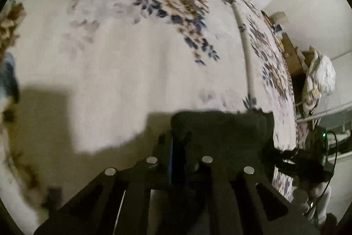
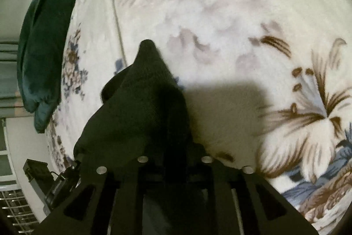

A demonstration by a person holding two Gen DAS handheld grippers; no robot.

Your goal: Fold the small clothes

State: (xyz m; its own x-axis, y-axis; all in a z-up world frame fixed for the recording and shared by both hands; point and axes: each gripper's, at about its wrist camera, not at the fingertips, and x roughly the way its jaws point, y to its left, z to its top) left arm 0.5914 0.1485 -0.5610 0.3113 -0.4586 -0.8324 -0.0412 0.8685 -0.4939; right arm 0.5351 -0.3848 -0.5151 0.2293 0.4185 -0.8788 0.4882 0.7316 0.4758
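We see a small black garment (image 2: 140, 107) on the floral blanket (image 2: 231, 14) of the bed, soft, light, floppy knit. Left claw (image 1: 182, 147) is pinched narrow on one edge; right claw (image 2: 173, 147) is half-closed around another. Best hold: corners or hem.

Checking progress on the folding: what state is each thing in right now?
Small black knit cloth: bunched, gripped at both ends.
Left tongs: shut on the black cloth.
Right tongs: closed on the cloth.
Dark green garment: lying crumpled at the bed's edge.
Floral fleece blanket: spread flat.
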